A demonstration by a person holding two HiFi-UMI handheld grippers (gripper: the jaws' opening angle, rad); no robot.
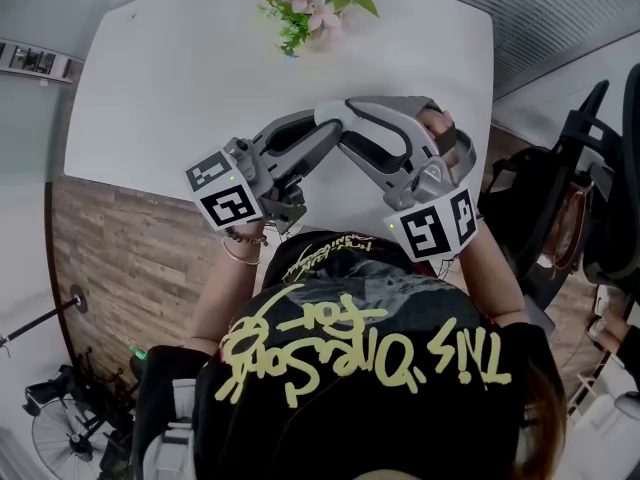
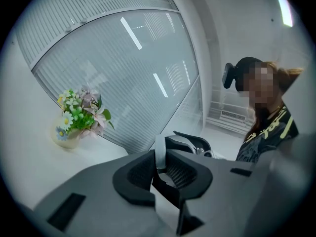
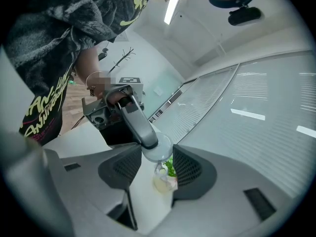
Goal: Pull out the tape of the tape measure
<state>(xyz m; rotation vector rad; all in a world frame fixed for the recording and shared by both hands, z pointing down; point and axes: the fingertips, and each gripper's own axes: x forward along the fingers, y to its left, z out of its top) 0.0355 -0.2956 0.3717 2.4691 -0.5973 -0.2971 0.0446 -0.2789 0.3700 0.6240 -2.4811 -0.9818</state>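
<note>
A small round pale tape measure (image 3: 159,149) sits across its width between the pads of my right gripper (image 3: 155,164), which is shut on it. A little ring (image 3: 159,170) hangs below it. My left gripper (image 2: 160,171) comes in from the other side, its pads closed on a thin white tab (image 2: 159,154) of the tape measure. In the head view both grippers meet tip to tip above the table, the left gripper (image 1: 318,140) and the right gripper (image 1: 352,140) forming a peak. The tape measure is hidden there, and no drawn-out tape shows.
A vase of flowers (image 1: 310,3) stands at the far edge of the white table (image 1: 170,78). A black chair (image 1: 590,168) stands on the right. Wood floor (image 1: 120,258) lies to the left, with a fan (image 1: 65,433) low down.
</note>
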